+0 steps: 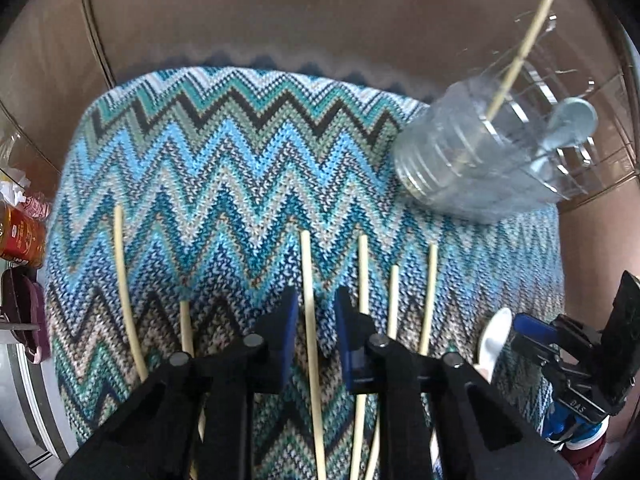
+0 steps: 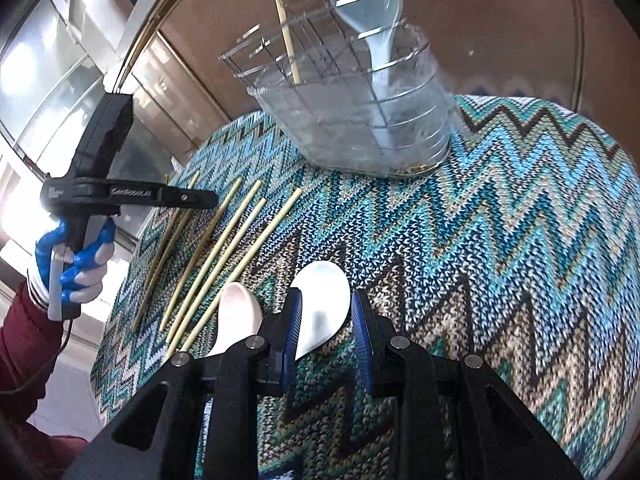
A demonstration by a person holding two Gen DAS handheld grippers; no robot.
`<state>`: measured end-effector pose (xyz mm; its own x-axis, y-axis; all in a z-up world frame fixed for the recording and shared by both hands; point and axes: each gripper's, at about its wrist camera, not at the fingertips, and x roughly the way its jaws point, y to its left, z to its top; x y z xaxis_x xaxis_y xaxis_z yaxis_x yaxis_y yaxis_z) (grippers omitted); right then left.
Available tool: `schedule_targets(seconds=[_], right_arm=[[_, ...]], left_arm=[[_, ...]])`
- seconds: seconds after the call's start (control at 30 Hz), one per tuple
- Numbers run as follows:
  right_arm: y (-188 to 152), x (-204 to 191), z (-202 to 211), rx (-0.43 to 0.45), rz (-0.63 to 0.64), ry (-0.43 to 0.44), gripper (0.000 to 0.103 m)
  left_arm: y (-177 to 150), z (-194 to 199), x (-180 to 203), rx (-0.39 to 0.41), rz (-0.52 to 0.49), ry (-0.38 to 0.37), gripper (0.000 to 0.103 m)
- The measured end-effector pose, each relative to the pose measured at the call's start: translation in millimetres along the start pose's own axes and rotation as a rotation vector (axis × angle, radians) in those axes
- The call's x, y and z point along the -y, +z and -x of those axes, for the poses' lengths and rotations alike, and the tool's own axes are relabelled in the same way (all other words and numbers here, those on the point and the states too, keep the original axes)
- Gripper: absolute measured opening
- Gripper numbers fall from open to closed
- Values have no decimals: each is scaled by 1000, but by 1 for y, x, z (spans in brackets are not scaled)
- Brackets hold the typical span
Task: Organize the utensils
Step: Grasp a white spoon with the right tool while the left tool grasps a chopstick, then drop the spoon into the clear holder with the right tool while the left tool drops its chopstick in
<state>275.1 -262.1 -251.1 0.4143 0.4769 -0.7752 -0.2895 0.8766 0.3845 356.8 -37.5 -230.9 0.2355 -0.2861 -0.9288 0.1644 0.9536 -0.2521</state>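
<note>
Several bamboo chopsticks (image 1: 363, 272) lie side by side on the zigzag cloth (image 1: 224, 160). My left gripper (image 1: 317, 304) points down over them. One chopstick (image 1: 307, 280) runs between its blue pads, with a gap on both sides. My right gripper (image 2: 326, 300) straddles a white spoon (image 2: 324, 280) lying on the cloth; cloth shows between spoon and right pad. A second white spoon (image 2: 236, 308) lies just left of it. The clear gridded holder (image 2: 352, 120) at the far edge holds a pale blue spoon (image 2: 364, 4) and one chopstick (image 2: 286, 36).
The cloth-covered table (image 2: 520, 220) ends in a rounded edge with brown floor beyond. A gloved hand (image 2: 80, 264) with a red sleeve holds the left gripper (image 2: 208, 200). Glass cabinets (image 2: 60, 80) stand at the left; an orange bottle (image 1: 20, 236) sits off the table's left side.
</note>
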Motion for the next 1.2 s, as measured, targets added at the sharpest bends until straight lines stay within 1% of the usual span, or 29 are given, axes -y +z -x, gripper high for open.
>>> schedule_targets(seconds=[0.17,0.23,0.3,0.37,0.47,0.57,0.67,0.83,0.97,1.07,1.1,1.2], right_arm=[[6,5,-19,-60,13,17,26],[6,8,-22,-69,13,21,21],[8,10,-24,-75,11,31,10],[10,12,-26,-78,15,31,7],[9,10,-26,-69,31,28,5],[7,5,-19,-45,50,4,5],[3,-1,-8,-12,62,-22,5],[-4,-16,24,72,98,-80,4],[-14,-28,48,135,127,-128,4],[-21,-41,65,185,142,-161,4],[-23,-45,72,205,145,-170,4],[-27,-57,91,266,155,-201,4]], left_arm=[[8,-15,0,-46,9,7,12],[9,-22,1,-61,17,6,10],[10,-24,2,-57,21,7,9],[10,-24,2,-53,23,5,8],[7,-23,-2,-47,26,6,5],[-1,-21,-8,-35,40,-5,4],[-10,-13,-13,-3,46,-7,4],[-31,13,-18,99,54,-14,4],[-46,41,-17,201,38,-3,4],[-60,67,-15,287,39,-16,4],[-53,74,-9,311,37,-13,4],[-55,99,0,393,20,1,4]])
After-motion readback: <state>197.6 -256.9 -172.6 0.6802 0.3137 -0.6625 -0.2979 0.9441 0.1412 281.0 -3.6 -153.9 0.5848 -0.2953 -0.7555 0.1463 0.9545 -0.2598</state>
